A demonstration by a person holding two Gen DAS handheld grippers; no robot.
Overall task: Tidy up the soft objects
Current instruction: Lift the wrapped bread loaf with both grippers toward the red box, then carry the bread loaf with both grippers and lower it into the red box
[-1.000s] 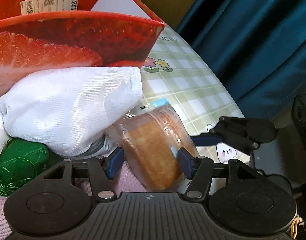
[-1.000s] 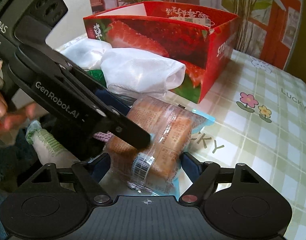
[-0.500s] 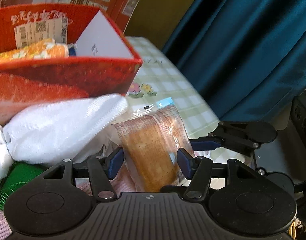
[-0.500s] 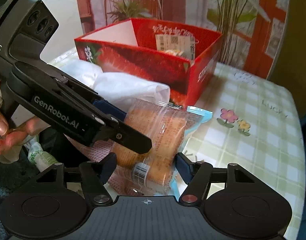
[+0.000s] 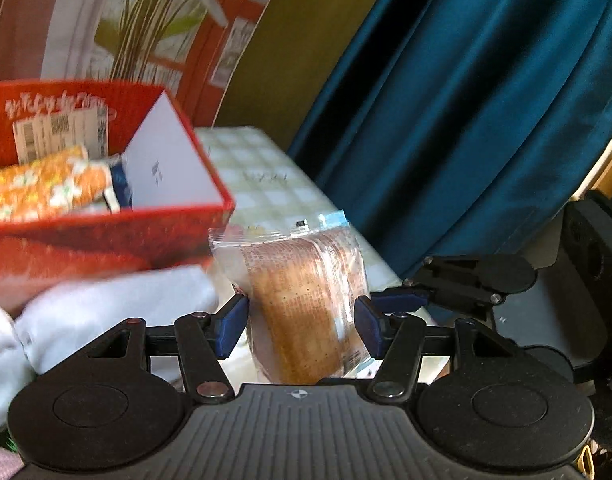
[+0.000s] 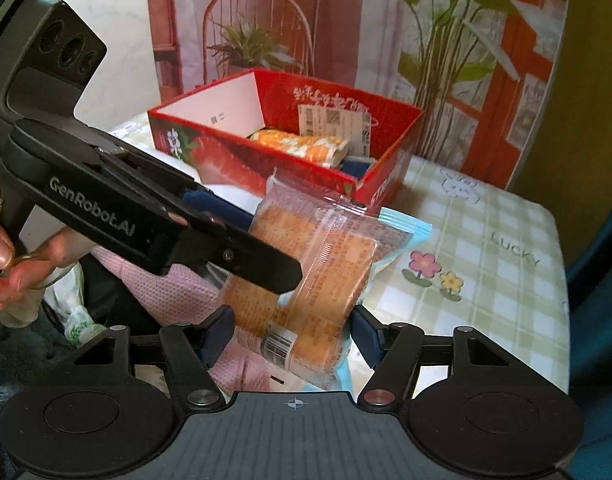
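A clear packet of brown bread slices [image 5: 306,300] hangs in the air, held by both grippers at once. In the left wrist view my left gripper [image 5: 299,326] has its blue pads pressed on the packet's two sides. My right gripper [image 6: 289,336] is shut on the near end of the same bread packet [image 6: 318,264], and the left gripper [image 6: 261,244] clamps it from the left. Behind stands the red strawberry box [image 6: 265,160], open on top, with an orange patterned packet [image 6: 301,144] inside. A white cloth bundle [image 5: 105,312] lies in front of the box [image 5: 105,232].
A pink knit cloth [image 6: 177,292] lies under the packet. The table [image 6: 486,280] has a green checked cover with flowers. A blue curtain [image 5: 466,120] hangs to the right. A person's hand [image 6: 9,264] grips the left tool's handle, beside a green-and-white bag [image 6: 75,316].
Both grippers have risen with the bread packet, lifting it off the table. The right jaws narrowed onto it. The box's inside has come into view.
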